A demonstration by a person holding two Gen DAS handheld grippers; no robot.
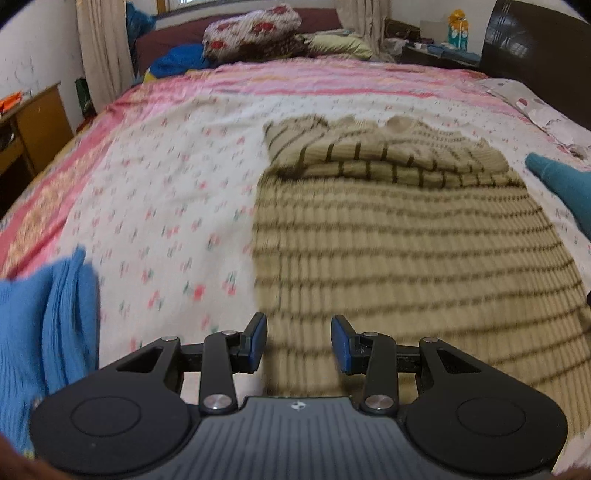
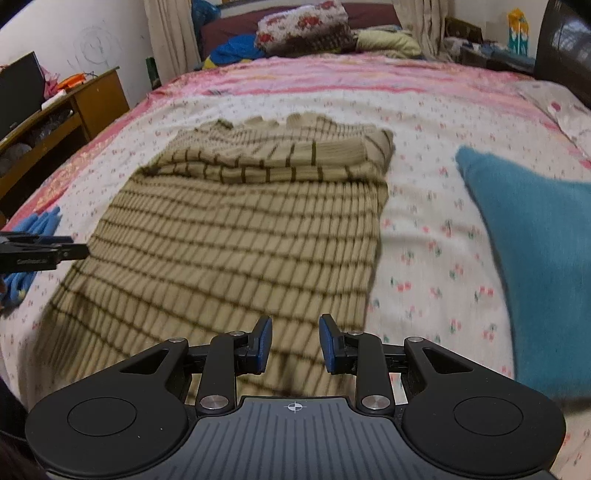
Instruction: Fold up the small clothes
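Left wrist: left gripper [image 1: 298,341] apart, empty; striped sweater [image 1: 406,236] just ahead, below | right gripper [image 2: 295,343] likewise

Both cams ride on the hand-held grippers and look forward and down along the fingers, close over the bed [image 1: 166,155]. The left one sits over the left edge of the striped sweater [image 1: 406,229], the right one over its right edge. Both share the sweater, the floral sheet and the far pillows [image 2: 303,26].
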